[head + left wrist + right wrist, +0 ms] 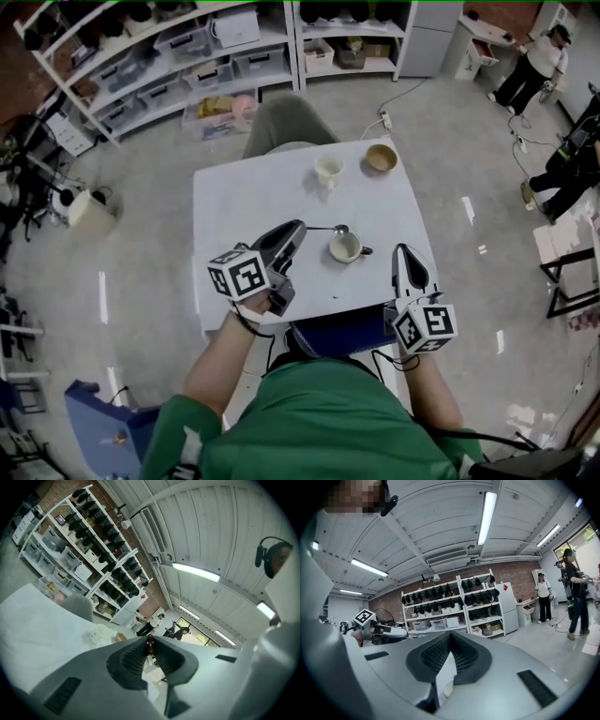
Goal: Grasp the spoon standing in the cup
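Your left gripper point(299, 227) is clamped on the thin metal spoon point(333, 228) by its handle end. The spoon runs level toward three o'clock, its bowl just off the cream ceramic cup point(345, 248) at twelve. Your right gripper point(404, 251), pinched shut and empty, sits at the cup's three o'clock.

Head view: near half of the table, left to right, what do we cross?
Left gripper → spoon → cup → right gripper
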A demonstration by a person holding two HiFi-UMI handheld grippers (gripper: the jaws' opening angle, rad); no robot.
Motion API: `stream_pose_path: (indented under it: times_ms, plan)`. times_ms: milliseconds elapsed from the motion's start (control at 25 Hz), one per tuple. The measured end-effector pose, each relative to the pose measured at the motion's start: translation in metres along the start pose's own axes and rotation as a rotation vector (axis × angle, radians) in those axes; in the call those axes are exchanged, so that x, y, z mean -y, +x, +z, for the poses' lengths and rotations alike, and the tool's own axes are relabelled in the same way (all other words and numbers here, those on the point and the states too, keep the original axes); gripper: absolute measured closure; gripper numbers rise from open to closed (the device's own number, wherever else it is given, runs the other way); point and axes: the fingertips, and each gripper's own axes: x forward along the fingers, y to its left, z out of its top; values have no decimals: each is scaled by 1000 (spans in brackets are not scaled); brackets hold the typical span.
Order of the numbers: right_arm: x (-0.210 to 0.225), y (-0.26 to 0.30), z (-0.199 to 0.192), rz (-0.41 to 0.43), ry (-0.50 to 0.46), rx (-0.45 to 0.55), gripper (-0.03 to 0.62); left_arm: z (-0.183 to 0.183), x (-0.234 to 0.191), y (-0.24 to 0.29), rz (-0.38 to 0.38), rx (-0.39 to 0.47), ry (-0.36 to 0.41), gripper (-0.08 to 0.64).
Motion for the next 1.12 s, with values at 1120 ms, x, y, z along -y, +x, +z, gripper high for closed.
stream_pose_path:
  times_ms: [1120]
  plan:
    - [-70, -8, 44, 143, -52, 117, 571, 57, 68, -88, -73, 199, 88, 505]
